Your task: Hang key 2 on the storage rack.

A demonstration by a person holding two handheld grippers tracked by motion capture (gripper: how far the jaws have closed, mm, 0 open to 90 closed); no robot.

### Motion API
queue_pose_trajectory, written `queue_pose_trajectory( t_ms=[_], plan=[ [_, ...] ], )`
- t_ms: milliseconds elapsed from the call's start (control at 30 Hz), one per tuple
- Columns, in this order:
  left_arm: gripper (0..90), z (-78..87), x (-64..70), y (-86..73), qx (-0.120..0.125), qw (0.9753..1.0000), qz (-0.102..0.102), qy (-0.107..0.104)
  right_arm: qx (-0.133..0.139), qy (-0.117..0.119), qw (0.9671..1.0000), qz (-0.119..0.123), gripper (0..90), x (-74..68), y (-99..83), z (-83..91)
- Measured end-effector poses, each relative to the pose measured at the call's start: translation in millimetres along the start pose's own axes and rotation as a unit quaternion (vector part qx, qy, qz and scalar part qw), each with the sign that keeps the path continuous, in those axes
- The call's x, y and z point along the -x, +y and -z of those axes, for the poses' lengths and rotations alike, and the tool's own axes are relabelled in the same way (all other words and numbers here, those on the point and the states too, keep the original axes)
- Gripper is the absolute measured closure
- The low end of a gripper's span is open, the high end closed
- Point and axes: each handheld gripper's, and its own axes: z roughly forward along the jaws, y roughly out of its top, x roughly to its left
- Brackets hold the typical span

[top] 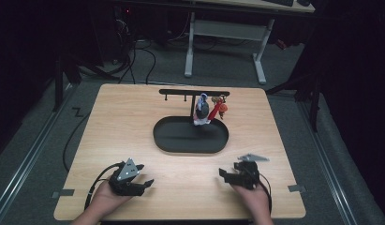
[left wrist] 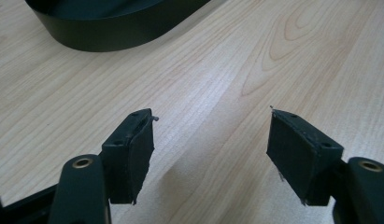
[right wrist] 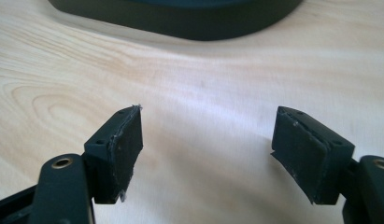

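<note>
Pale wooden table (top: 134,122) carries a black oval tray (top: 190,136); near its front edge, left gripper (top: 142,183) and right gripper (top: 226,174) rest wide open, seemingly empty.

A black oval metal tray (top: 171,140) sits mid-counter on the pale wooden counter (top: 110,122). A black T-shaped hanging rack (top: 181,92) rises from its rear edge, small trinkets (top: 208,110) hanging at its right end. The left hand-held gripper (top: 142,183) and right hand-held gripper (top: 229,172) rest before the tray, well apart.

1. The small toys (top: 210,108) hanging on the black stand (top: 194,92) are too tiny to tell apart.
2. At 12 o'clock in both gripper views, the black tray (left wrist: 110,35) is cut off.
</note>
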Motion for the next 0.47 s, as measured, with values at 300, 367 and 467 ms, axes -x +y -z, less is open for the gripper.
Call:
queue_pose_trajectory(
  t_ms=[300,367,467],
  plan=[
    [31.9,-8.3,5.5,5.3,-0.004,1.0,-0.007,-0.003,0.07,-0.03,0.9958,0.051,18.8,-10.4,-18.8,21.3],
    [31.7,-7.9,6.3,5.4,-0.003,0.9999,-0.011,-0.001,0.064,-0.031,0.9961,0.052,18.7,-9.8,-20.0,18.6],
    [30.6,-6.1,6.4,5.4,0.0,0.9999,-0.014,0.005,0.049,-0.019,0.9967,0.062,14.6,-13.3,-20.1,10.8]
  ],
)
